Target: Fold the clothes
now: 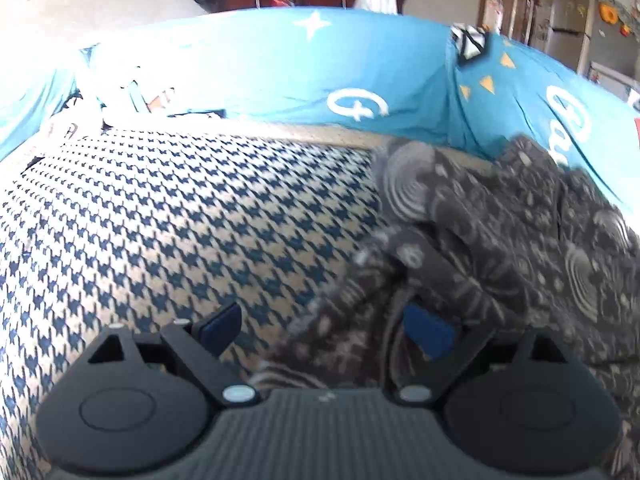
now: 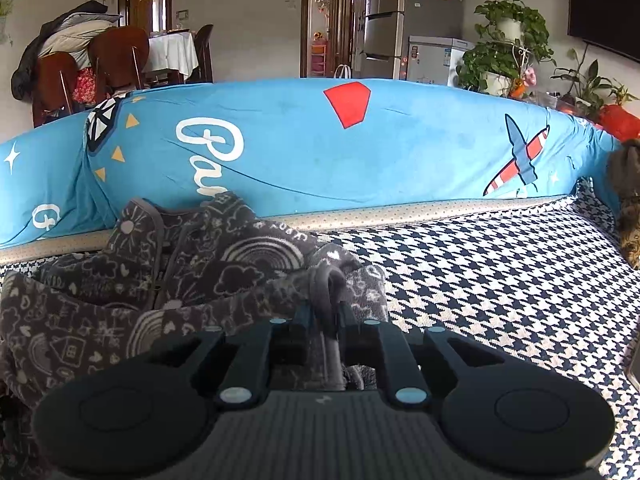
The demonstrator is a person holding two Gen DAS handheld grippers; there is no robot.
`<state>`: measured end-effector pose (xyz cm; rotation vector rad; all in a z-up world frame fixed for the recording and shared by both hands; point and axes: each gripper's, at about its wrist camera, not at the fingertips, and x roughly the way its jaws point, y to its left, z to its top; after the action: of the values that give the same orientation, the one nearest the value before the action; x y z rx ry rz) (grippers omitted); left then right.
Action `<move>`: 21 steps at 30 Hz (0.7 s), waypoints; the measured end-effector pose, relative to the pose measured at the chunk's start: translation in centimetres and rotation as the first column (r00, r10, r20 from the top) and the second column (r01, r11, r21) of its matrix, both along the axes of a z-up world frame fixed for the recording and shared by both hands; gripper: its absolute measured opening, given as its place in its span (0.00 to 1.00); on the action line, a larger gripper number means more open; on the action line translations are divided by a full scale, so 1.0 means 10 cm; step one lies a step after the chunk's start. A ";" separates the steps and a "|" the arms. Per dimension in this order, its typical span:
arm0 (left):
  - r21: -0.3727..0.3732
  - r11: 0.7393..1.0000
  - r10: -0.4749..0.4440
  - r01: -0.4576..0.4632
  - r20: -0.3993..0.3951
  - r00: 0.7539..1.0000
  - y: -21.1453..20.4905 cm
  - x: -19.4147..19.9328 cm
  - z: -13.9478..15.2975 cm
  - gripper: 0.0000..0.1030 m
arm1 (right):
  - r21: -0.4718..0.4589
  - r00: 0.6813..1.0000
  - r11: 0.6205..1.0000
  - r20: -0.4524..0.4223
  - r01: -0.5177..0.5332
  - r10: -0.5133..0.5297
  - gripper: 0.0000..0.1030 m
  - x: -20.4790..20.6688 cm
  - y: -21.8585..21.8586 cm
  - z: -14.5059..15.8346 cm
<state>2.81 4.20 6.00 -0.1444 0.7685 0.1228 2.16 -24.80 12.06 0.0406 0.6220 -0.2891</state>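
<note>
A dark grey fleece garment (image 2: 120,320) with white doodle prints lies crumpled on the houndstooth sofa seat (image 2: 500,280). My right gripper (image 2: 326,316) is shut on a bunched fold of its near edge, and the cloth rises between the two close fingers. In the left wrist view the same garment (image 1: 500,240) fills the right side, blurred. My left gripper (image 1: 324,330) is open, its blue pads (image 1: 220,328) wide apart. Cloth hangs over the right finger and partly into the gap.
The blue printed cover on the sofa backrest (image 2: 300,152) runs across behind the seat. A brown furry item (image 2: 630,200) sits at the seat's far right. Behind the sofa are wooden chairs (image 2: 116,56), a fridge (image 2: 384,20) and potted plants (image 2: 508,40). Bare houndstooth seat (image 1: 180,220) lies left of the garment.
</note>
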 end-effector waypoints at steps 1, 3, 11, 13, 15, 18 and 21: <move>-0.003 1.000 0.012 -0.012 0.008 1.000 0.02 0.01 0.01 0.90 | -0.013 1.000 1.000 0.021 -0.008 0.009 0.24 -0.01 0.03 0.02; -0.011 0.999 0.034 -0.034 0.022 0.999 0.07 0.03 0.03 0.90 | -0.044 0.997 0.999 0.076 -0.022 0.026 0.32 -0.04 0.10 0.08; -0.079 0.995 0.072 -0.067 0.063 0.995 0.20 0.21 0.09 0.90 | 0.028 0.939 0.947 0.139 -0.320 0.313 0.34 -0.05 0.45 0.12; -0.130 0.990 0.073 -0.062 0.078 0.994 0.30 0.25 0.17 0.90 | 0.044 0.919 0.924 0.133 -0.381 0.372 0.34 -0.04 0.56 0.09; -0.191 0.981 0.054 -0.038 0.076 0.996 0.35 0.35 0.20 0.90 | 0.046 0.897 0.900 0.120 -0.433 0.426 0.34 -0.04 0.66 0.04; -0.247 0.969 0.018 0.000 0.071 0.997 0.38 0.50 0.20 0.90 | 0.040 0.872 0.873 0.082 -0.486 0.482 0.34 -0.04 0.80 -0.04; -0.298 0.954 -0.015 0.034 0.063 0.998 0.39 0.65 0.17 0.90 | 0.044 0.843 0.842 0.052 -0.538 0.536 0.34 -0.06 0.91 -0.13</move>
<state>9.28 8.06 7.65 -0.4251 0.7250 -0.0229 1.56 -15.69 10.76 -0.0749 0.5785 0.2775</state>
